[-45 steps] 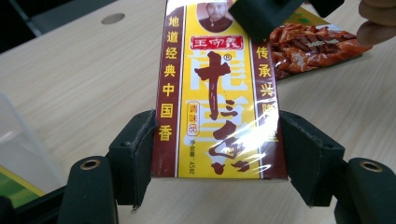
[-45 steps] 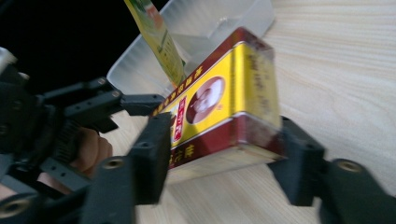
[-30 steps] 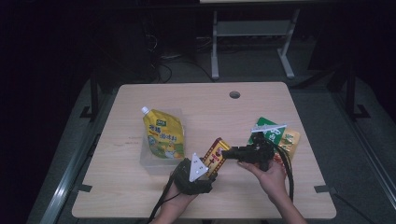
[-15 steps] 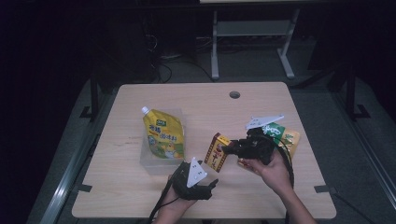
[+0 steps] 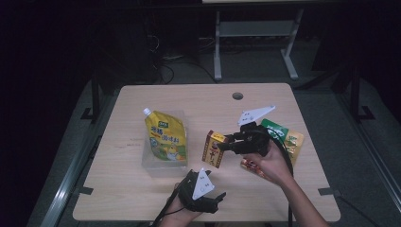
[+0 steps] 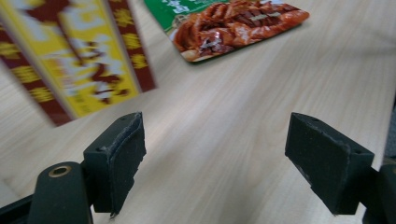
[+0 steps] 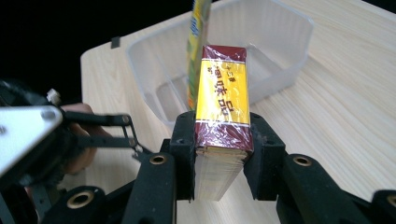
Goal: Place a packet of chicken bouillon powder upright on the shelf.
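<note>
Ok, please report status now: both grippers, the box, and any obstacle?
Right hand-held gripper shut on box, lifted beside tub. Left hand-held gripper open, empty. Pouch stands in tub.

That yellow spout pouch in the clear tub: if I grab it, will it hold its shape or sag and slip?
The yellow spout pouch looks like soft film, so it will probably flex and sag rather than stay stiff. Its glossy surface suggests it may slide between the jaws. It leans loosely in the clear tub, so a push would likely tip it.
</note>
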### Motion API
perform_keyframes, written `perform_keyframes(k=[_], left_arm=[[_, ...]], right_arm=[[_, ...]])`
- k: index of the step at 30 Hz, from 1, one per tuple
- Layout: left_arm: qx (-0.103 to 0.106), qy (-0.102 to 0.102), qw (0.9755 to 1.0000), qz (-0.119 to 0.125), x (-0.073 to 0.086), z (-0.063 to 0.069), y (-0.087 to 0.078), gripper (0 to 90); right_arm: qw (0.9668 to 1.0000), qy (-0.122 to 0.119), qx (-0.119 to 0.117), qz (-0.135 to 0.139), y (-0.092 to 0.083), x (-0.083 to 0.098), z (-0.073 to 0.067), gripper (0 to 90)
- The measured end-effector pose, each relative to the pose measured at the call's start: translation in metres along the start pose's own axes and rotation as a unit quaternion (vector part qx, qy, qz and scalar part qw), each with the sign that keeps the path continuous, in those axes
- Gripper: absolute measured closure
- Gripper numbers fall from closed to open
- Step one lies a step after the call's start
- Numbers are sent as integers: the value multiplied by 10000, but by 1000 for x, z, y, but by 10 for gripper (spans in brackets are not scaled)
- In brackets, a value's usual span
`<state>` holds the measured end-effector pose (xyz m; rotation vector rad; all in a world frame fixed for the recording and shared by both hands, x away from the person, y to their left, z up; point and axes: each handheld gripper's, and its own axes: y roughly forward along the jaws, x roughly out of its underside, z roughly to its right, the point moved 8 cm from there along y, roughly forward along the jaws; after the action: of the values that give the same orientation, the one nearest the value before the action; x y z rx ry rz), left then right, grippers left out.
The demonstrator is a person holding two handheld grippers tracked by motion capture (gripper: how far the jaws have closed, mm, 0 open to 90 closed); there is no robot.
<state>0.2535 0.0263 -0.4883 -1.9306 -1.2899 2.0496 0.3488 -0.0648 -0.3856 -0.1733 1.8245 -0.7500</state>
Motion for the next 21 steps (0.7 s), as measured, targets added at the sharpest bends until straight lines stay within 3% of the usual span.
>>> perform_keyframes(k=[2,4,13,21], left_arm=[[72,3,10000,18,0,3,2,195],[74,137,9999,-49,1,4,3,195],[152,163,9997,-46,1,5,1,195],[210,104,9997,-17,2,7,3,206]], right_arm=[[9999,-133,-47,-22,1,-5,-1,668],[9997,-218,-145,11,3,-10,-4,669],[9964,-698,-475,15,14,-34,-21,668],[9934,-944,-646,-14,25,-50,-31,668]])
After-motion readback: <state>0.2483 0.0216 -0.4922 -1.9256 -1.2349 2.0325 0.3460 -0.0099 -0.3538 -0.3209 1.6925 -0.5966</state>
